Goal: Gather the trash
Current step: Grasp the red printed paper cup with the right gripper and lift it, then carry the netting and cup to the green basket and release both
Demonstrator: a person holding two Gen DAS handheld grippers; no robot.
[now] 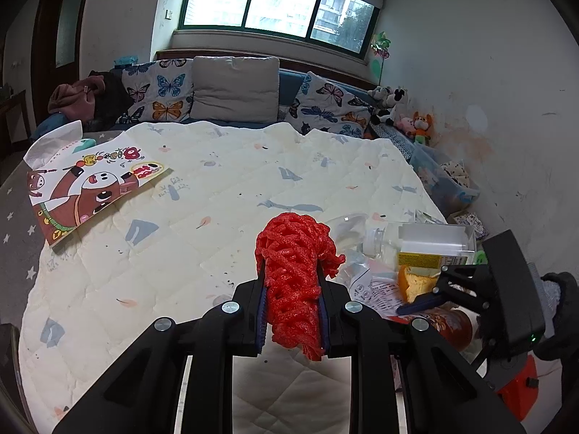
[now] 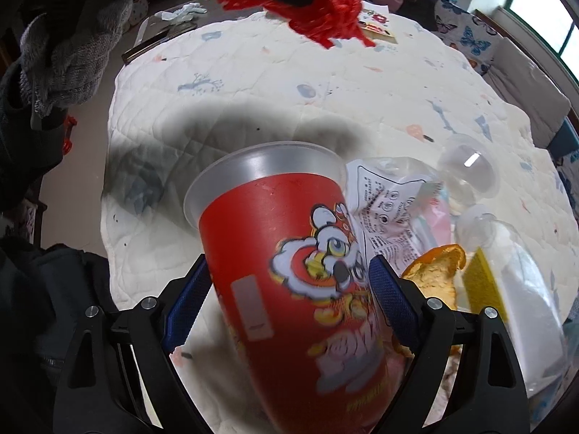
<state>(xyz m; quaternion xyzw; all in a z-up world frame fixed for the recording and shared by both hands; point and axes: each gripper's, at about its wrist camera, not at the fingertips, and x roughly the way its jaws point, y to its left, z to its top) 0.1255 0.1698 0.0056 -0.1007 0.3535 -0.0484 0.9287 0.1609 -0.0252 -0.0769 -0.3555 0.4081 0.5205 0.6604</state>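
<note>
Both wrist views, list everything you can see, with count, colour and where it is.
Foam net: one, red, clamped in the left gripper.
Cup: one, red with a cartoon print, clear rim, between the right gripper's fingers.
Orange peel: one, orange, in the trash pile beside the cup.
Plastic bottle: one, clear with a yellow label, lying in the pile.
Printed wrapper: one, white, behind the cup.
Cartoon bag: one, brown and white, far left of the quilt.
Quilt: one, cream, covering the surface.
Cushions: three, one grey, two butterfly-print, at the back.
Left gripper: black, shut.
Right gripper: black, around the cup.
</note>
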